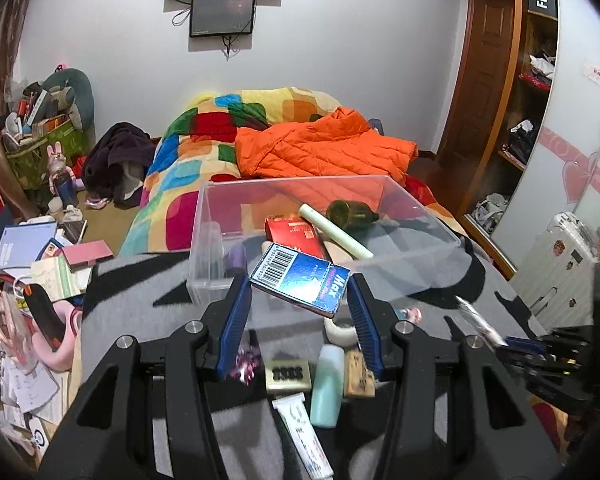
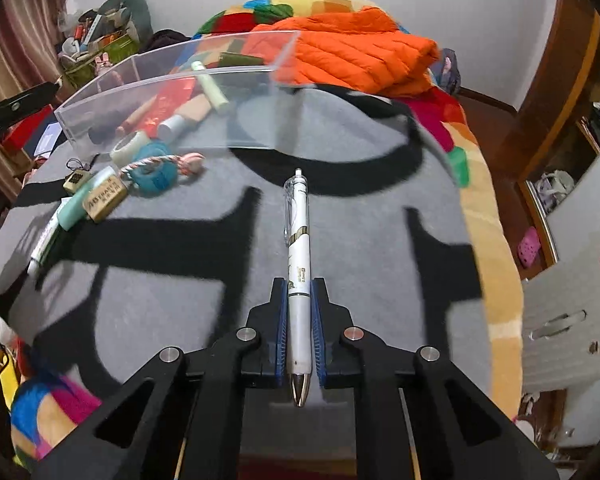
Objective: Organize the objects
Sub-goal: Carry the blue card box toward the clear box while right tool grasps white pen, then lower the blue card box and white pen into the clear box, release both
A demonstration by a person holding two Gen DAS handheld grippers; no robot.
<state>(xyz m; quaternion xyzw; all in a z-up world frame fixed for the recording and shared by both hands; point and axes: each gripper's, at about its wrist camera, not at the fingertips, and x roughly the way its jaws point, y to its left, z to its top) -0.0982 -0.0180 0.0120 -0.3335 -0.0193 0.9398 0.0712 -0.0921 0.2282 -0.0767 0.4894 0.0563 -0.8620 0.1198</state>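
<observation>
My left gripper (image 1: pixel 298 280) is shut on a blue "Max" box (image 1: pixel 300 279) with a barcode and holds it tilted over the near rim of a clear plastic bin (image 1: pixel 416 210). The bin holds a red pack (image 1: pixel 294 234), a pale green tube (image 1: pixel 334 230) and a dark green bottle (image 1: pixel 350 213). My right gripper (image 2: pixel 299 282) is shut on a white pen (image 2: pixel 298 248), held lengthwise above the grey blanket (image 2: pixel 360 240); it also shows at the right in the left wrist view (image 1: pixel 480 322). The bin shows in the right wrist view (image 2: pixel 112 86) at upper left.
Loose items lie on the blanket before the bin: a mint bottle (image 1: pixel 328 384), a "1986" tag (image 1: pixel 287 375), a white tube (image 1: pixel 304 436), a teal ring with cord (image 2: pixel 154 170). An orange jacket (image 1: pixel 320 148) lies behind. Clutter (image 1: pixel 40 264) fills the left; a white suitcase (image 1: pixel 560 264) stands right.
</observation>
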